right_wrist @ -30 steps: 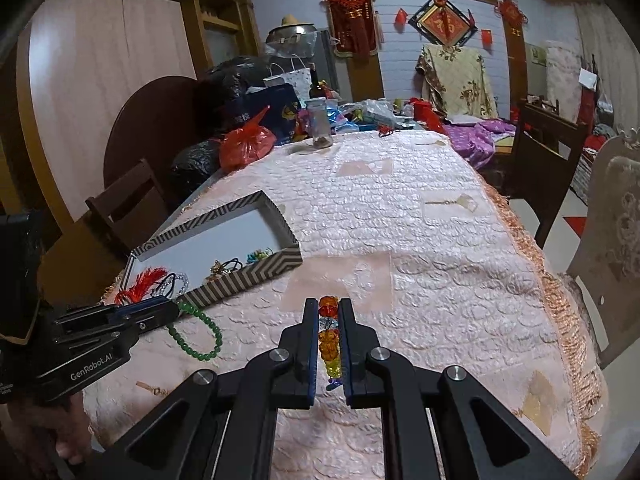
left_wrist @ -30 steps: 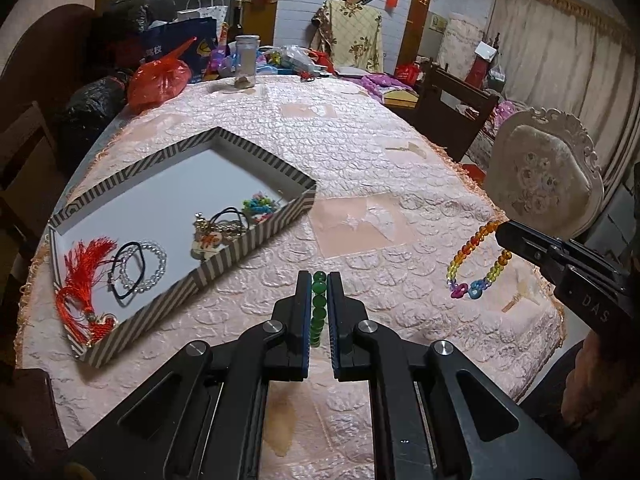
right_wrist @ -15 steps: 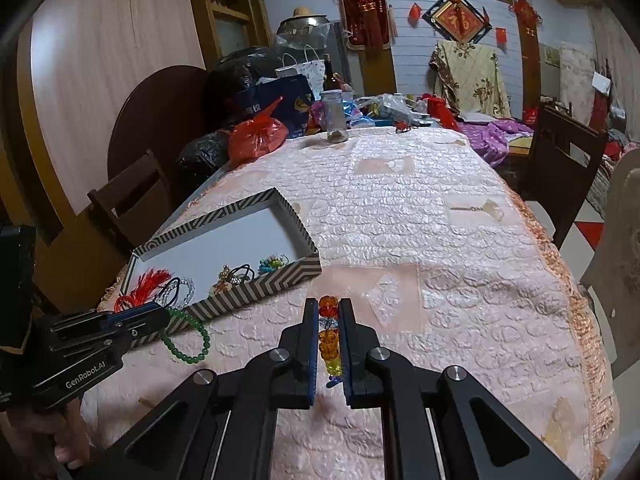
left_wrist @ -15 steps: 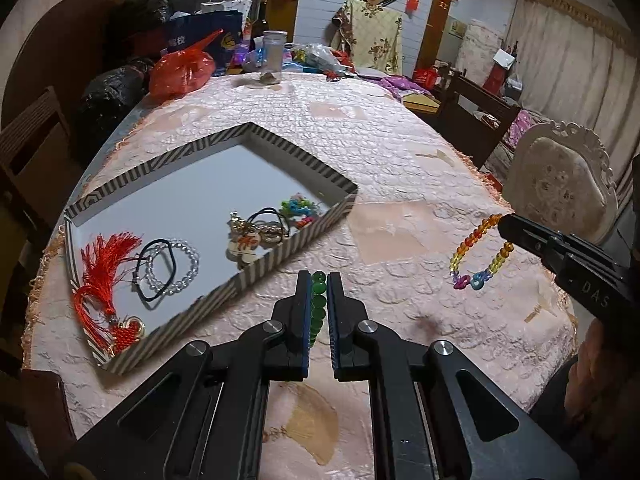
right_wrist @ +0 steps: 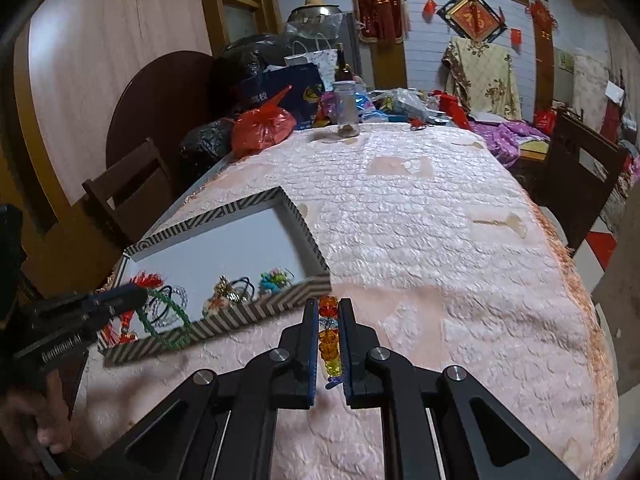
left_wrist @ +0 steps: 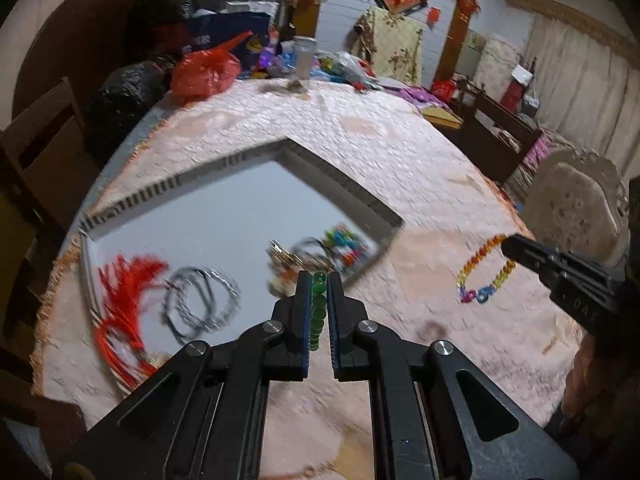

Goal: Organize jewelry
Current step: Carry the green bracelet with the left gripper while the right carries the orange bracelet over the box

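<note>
My left gripper (left_wrist: 319,280) is shut on a green bead bracelet (left_wrist: 318,312) and holds it over the near edge of the striped tray (left_wrist: 344,180); the bracelet hangs from it in the right wrist view (right_wrist: 168,320). My right gripper (right_wrist: 329,308) is shut on a rainbow bead bracelet (right_wrist: 330,340), held above the pink tablecloth right of the tray (right_wrist: 256,312); it shows in the left wrist view (left_wrist: 480,276). In the tray lie a red tassel (left_wrist: 124,280), a black and clear bracelet pair (left_wrist: 200,300), a gold charm piece (left_wrist: 284,260) and a colourful bead piece (left_wrist: 344,244).
The tray sits at the table's near left corner. At the far end stand a red plastic bag (right_wrist: 260,128), a glass jar (right_wrist: 346,108), black bags and clutter. Wooden chairs (right_wrist: 132,188) flank the left; an upholstered chair (left_wrist: 572,204) stands on the right.
My left gripper has carried the green bracelet left and forward over the tray's near edge. My right gripper has moved with the rainbow bracelet closer to the tray's right corner.
</note>
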Demonstrator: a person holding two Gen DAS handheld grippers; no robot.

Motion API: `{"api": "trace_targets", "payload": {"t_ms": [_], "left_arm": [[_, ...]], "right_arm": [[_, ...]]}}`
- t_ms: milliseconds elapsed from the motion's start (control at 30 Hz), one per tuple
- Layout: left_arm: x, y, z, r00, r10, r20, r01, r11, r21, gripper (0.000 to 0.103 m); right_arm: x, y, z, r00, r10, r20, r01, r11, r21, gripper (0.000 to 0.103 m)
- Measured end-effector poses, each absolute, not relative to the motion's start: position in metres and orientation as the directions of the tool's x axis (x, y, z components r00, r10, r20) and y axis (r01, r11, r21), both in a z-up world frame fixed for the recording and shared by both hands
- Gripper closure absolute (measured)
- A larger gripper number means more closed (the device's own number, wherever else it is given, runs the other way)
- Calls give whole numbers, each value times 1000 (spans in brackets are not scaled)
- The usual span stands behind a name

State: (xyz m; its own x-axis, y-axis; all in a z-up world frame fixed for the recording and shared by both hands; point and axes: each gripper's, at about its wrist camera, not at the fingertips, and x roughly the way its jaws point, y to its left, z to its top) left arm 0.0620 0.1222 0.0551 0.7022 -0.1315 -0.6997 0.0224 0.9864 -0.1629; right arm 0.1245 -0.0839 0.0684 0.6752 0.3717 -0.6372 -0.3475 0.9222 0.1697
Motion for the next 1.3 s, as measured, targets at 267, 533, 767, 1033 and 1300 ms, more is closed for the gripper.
{"api": "trace_targets", "payload": {"t_ms": [267,533,767,1033,1300], "left_arm": [[91,165,64,727,-72,-683,-54,986,-160,97],[107,190,36,690,-33,-723,-121,980,-159,97],[104,194,34,691,-8,-722,-143,979,-148,97],[104,199,36,689,11,-724,-156,979,-133,97],[108,200,34,681,20,-732,-161,979,-122,97]], "right_arm": [[165,-52,83,648,442,-620,-411,889,205,94],[198,-14,83,604,492,-627,-446,861,246,94],[204,9,81,599,482,-639,-467,859,210,94],[206,20,79,596,474,-649,-479,858,187,94],[208,33,78,578,483,-658,-504,845,177,94]]}}
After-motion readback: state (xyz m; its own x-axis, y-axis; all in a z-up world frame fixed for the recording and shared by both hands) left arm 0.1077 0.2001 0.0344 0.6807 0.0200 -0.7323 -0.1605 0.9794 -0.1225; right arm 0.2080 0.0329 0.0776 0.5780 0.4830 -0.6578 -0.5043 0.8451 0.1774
